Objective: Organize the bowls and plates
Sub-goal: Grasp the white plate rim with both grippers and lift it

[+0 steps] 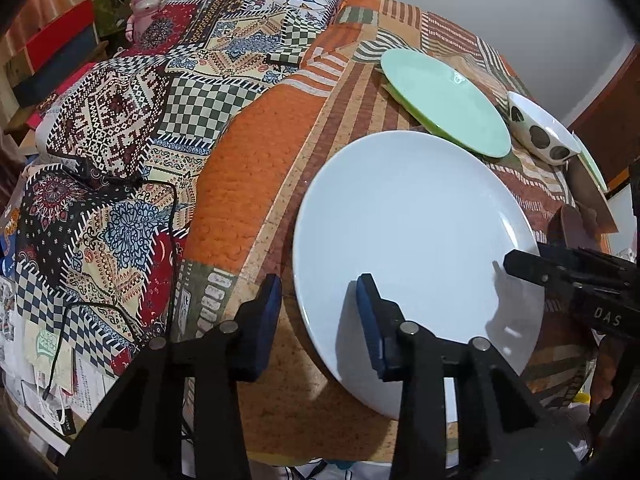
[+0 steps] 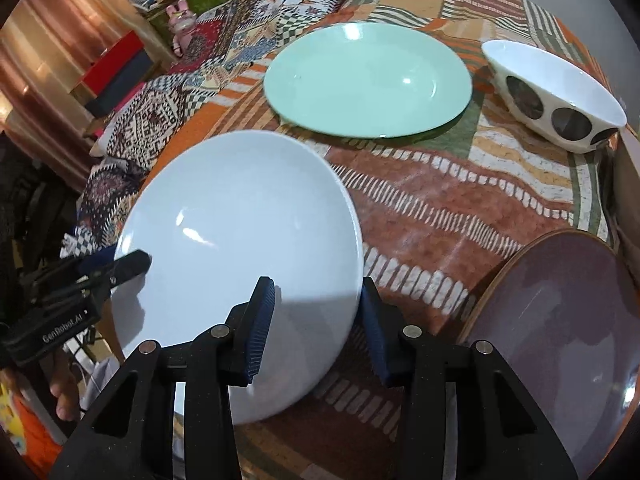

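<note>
Both open claws straddle glossy white plate [image 1: 412, 248] rim, plain round

Left wrist view: low and close at the near-left rim of the round white ceramic plate [image 1: 416, 256], facing across it toward the far table edge. Right wrist view: equally close at that plate's [image 2: 240, 264] near-right rim, facing likewise. Both share this plate and, beyond it, the round mint-green plate [image 1: 444, 100] [image 2: 368, 80].

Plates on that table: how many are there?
3: the white plate nearest, between both grippers; the green plate behind it; the purple plate at near right. More could be hidden.
</note>
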